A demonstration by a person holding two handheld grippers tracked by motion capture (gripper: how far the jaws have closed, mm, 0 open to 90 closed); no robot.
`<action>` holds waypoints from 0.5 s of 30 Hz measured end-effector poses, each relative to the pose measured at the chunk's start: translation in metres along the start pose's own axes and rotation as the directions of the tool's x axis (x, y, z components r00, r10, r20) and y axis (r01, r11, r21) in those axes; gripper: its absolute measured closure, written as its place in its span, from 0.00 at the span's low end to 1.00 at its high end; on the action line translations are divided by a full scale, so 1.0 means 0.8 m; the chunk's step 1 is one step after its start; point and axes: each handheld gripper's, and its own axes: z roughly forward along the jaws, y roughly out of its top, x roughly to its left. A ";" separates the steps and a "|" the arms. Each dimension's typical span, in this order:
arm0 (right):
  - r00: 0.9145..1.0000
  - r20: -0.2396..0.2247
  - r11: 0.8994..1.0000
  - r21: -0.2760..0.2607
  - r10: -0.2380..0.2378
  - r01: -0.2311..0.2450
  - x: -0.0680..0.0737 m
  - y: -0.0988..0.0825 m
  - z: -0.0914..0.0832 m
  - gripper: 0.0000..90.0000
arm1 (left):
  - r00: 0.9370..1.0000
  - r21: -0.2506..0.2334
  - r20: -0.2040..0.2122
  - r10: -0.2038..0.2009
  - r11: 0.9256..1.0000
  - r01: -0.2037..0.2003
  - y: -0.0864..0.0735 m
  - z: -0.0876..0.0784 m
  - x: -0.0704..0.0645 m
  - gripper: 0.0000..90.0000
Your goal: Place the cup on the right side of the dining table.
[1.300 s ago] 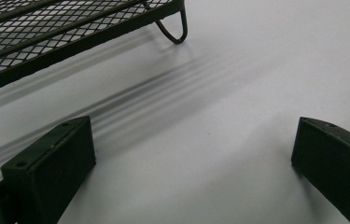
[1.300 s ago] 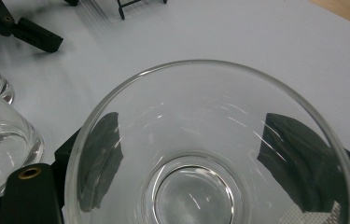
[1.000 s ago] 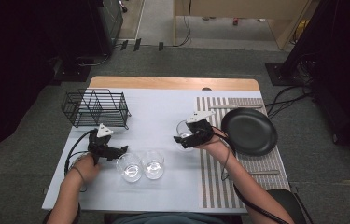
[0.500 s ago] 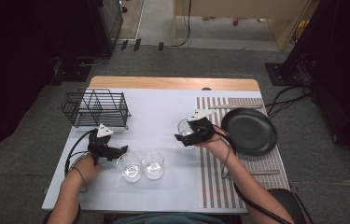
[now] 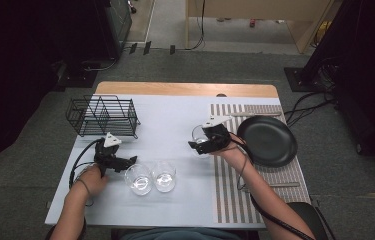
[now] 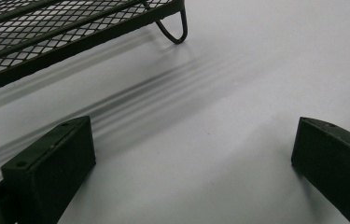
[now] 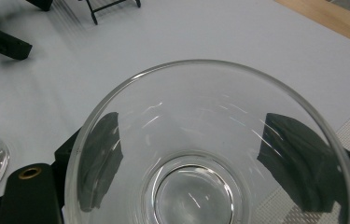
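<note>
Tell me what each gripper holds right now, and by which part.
The right gripper is shut on a clear glass, one jaw on each side of its wall. The left gripper stands open over the table, holding nothing.

Even overhead light brightens the pale counter (image 5: 170,120) in the high view, while the frame's left and right edges sink into darkness. Striped soft shadows from the wire rack (image 6: 60,42) cross the left gripper view. The glass (image 7: 210,154) shows faint glare streaks, its near rim blurred.

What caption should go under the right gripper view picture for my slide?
The right gripper holds a clear glass between its black jaws above the pale table cover.
</note>
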 end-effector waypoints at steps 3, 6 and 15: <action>1.000 0.003 1.000 -0.003 0.005 -0.005 -0.002 0.001 -0.002 0.21 | 1.000 0.001 0.000 0.000 1.000 0.000 0.000 0.000 0.000 0.00; 1.000 0.012 1.000 -0.012 0.008 -0.008 -0.007 0.001 -0.004 0.21 | 1.000 0.001 0.000 0.000 1.000 0.000 0.000 0.000 0.000 0.00; 0.999 0.030 0.999 -0.018 0.029 -0.029 -0.015 0.002 -0.010 0.21 | 1.000 0.002 -0.001 0.000 1.000 0.000 0.000 0.000 0.000 0.00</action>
